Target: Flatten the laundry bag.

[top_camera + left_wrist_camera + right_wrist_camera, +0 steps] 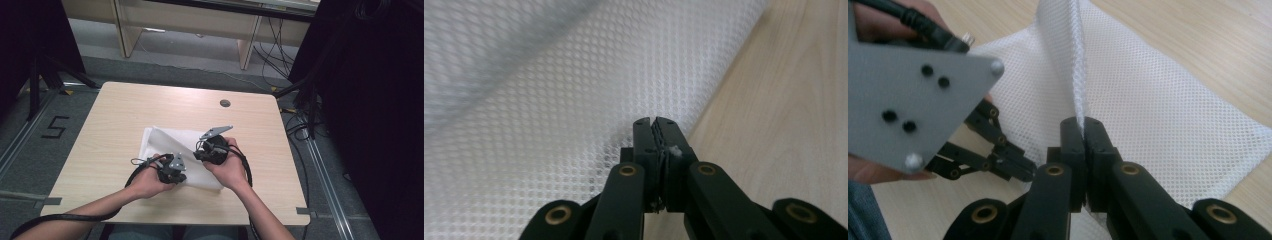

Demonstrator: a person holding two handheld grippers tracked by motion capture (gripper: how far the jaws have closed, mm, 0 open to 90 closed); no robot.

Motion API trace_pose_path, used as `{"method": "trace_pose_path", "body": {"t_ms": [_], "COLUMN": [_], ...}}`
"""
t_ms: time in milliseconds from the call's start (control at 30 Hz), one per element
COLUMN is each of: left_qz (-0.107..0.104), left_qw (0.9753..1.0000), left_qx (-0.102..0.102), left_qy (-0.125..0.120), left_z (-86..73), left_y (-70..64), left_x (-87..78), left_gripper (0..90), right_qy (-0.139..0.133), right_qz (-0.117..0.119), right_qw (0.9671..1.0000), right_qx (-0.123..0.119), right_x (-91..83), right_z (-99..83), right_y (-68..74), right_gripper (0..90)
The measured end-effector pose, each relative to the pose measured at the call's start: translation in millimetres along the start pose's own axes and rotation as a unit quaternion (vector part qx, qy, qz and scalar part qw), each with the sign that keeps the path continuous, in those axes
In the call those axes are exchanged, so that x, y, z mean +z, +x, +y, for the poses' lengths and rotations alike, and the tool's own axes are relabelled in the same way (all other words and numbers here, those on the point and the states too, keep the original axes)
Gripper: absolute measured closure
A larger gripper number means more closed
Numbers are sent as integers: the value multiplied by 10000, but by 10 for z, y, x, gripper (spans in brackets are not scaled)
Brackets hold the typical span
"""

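One white mesh cloth [165, 145], fine-holed and translucent, lies folded near the middle of the tabletop [115, 110], long axis running from the far left toward the near right edge. Two grippers at its near edge: left gripper [656, 125] jaws pressed together on the mesh border; right gripper [1083, 122] jaws pinching a lifted ridge of mesh.
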State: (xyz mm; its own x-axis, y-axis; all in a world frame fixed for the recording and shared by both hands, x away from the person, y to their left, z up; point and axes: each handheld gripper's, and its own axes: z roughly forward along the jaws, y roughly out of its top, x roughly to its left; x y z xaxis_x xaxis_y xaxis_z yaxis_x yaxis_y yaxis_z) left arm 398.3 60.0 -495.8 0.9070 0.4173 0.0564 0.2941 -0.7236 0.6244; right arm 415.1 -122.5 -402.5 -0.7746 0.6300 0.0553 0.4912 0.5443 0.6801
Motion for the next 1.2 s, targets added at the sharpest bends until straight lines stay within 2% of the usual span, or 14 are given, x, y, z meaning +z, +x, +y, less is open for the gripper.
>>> {"method": "trace_pose_path", "body": {"t_ms": [100,167,200,233,333,400,633,733,800,900,967,1033,1167,1200], "left_qz": [25,55,86,66,131,107,191,167,166,202,202,248,215,214], "left_qw": [9998,9998,10000,9998,9998,9995,9998,9996,9996,9997,9996,9996,9997,9996], "left_qx": [-185,-171,28,-177,-137,-251,11,-220,-221,-111,-215,-137,-51,10], "left_qy": [-55,-83,36,-96,-57,-137,63,47,25,9,-24,24,84,180], "left_z": [2,13,25,27,57,62,-2,-60,-57,-46,-50,-51,-79,-136], "left_y": [51,70,104,92,139,144,63,108,145,180,198,206,126,86], "left_x": [52,64,56,91,110,129,-47,-7,9,29,37,12,-67,-122], "left_gripper": [887,888,888,887,886,885,884,891,892,891,891,885,891,893], "right_qy": [-54,54,59,74,-23,34,-14,-100,-142,-138,-106,-51,-55,-178], "right_qz": [-13,50,91,78,35,38,85,68,120,104,145,161,183,151], "right_qw": [9999,10000,9999,9999,10000,10000,10000,9999,9998,9998,9998,9999,9998,9997], "right_qx": [-88,-50,-35,-34,-69,-63,48,-32,-53,-33,-98,-19,-32,-69], "right_x": [-5,-42,-51,-59,-57,-80,-148,-171,-187,-217,-222,-229,-229,-221], "right_z": [15,30,35,36,45,53,27,33,40,40,46,42,28,10], "right_y": [16,42,52,63,75,73,113,125,149,206,215,237,243,257], "right_gripper": [898,898,898,898,899,899,900,900,900,900,900,900,900,900]}}
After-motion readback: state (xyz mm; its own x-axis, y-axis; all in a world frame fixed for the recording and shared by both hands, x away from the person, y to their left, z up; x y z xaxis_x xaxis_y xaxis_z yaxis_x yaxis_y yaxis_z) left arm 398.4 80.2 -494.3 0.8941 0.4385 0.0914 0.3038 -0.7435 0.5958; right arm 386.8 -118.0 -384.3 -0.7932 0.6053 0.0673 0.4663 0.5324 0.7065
